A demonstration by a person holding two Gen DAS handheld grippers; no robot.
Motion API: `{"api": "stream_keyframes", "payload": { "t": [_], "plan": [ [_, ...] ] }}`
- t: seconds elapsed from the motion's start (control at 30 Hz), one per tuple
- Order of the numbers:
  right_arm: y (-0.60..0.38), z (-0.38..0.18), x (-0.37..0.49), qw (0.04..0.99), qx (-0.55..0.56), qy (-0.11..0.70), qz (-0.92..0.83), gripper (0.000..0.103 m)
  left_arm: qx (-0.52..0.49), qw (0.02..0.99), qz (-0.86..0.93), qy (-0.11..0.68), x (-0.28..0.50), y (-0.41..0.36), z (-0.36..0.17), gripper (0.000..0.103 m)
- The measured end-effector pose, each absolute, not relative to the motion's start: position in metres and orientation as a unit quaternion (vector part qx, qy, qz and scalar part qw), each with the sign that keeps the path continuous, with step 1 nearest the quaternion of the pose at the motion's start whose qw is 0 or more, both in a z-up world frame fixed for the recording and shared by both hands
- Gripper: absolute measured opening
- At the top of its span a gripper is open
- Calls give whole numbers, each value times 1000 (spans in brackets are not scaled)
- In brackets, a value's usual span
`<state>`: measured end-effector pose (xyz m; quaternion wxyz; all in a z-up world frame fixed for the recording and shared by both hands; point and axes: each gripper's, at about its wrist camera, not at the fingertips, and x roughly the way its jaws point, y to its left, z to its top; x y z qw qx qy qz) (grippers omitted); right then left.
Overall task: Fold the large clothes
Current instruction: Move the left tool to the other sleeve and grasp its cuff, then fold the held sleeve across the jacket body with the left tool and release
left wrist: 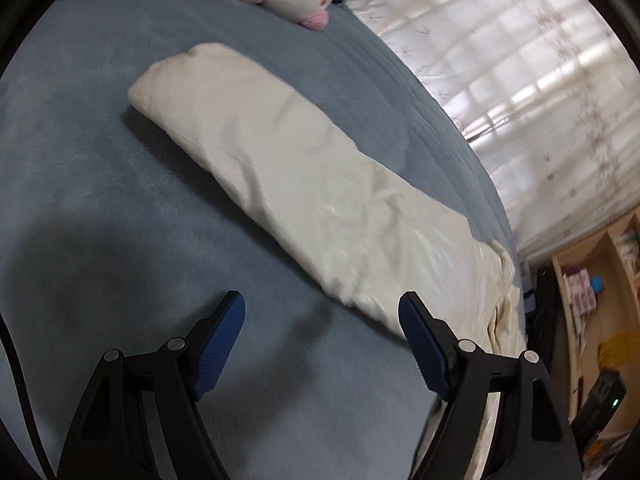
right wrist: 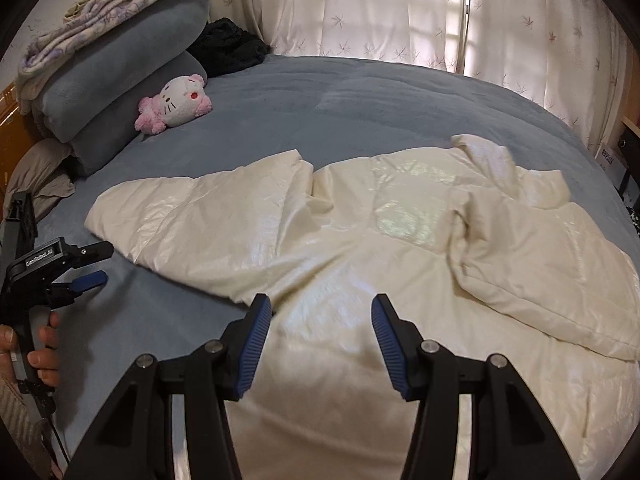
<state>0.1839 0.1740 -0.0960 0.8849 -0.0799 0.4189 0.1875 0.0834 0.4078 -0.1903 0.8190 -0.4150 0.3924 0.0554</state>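
A large cream puffer coat (right wrist: 360, 232) lies spread on the blue bed (right wrist: 360, 96). One sleeve (right wrist: 180, 208) stretches left; the hood and the other sleeve bunch at the right. In the left wrist view the sleeve (left wrist: 280, 184) runs diagonally across the bed. My left gripper (left wrist: 322, 312) is open and empty, just above the bed beside the coat's near edge; it also shows in the right wrist view (right wrist: 96, 264) at the far left. My right gripper (right wrist: 322, 312) is open and empty, hovering over the coat's lower body.
A pink and white plush toy (right wrist: 176, 100) lies by stacked blue pillows (right wrist: 120, 76) with folded bedding on top. A black garment (right wrist: 228, 46) sits at the head of the bed. Curtains (right wrist: 400, 12) hang behind. Wooden shelves (left wrist: 600, 300) stand past the bed's edge.
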Motion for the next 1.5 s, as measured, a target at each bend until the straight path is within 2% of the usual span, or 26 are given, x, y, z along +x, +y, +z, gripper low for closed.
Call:
{"api": "stream_keyframes", "payload": {
  "t": [0.23, 0.3, 0.33, 0.37, 0.4, 0.47, 0.73, 0.93, 1.07, 1.2, 1.4, 1.5],
  "plan": [
    [184, -116, 192, 878, -78, 432, 188, 53, -433, 823, 92, 356, 116, 438, -202, 76],
    [180, -121, 192, 875, -73, 441, 188, 53, -431, 824, 114, 349, 121, 446, -201, 56],
    [177, -122, 192, 874, -70, 443, 187, 52, -426, 823, 125, 355, 124, 447, -202, 34],
    [174, -123, 191, 873, -67, 445, 188, 52, -422, 821, 129, 362, 129, 446, -201, 16],
    [172, -123, 191, 873, -65, 446, 187, 53, -419, 823, 128, 363, 130, 444, -198, 11],
    [165, -121, 188, 874, -59, 445, 185, 53, -390, 838, 131, 359, 129, 433, -181, 8],
    [107, -92, 174, 890, -2, 422, 172, 52, -289, 905, 77, 302, 124, 360, -63, 7],
    [46, -76, 158, 899, 55, 408, 150, 53, -231, 942, 0, 245, 122, 266, 35, 7],
    [1, -68, 150, 905, 85, 396, 130, 53, -191, 947, -58, 251, 136, 186, 65, 7],
    [-48, -63, 143, 909, 121, 384, 102, 53, -125, 951, -99, 266, 156, 88, 59, 9],
    [-108, -68, 135, 909, 155, 381, 63, 53, -90, 923, -159, 338, 169, -12, 1, 35],
    [-134, -77, 134, 903, 179, 387, 52, 53, -96, 910, -171, 366, 165, -34, -21, 56]
  ]
}}
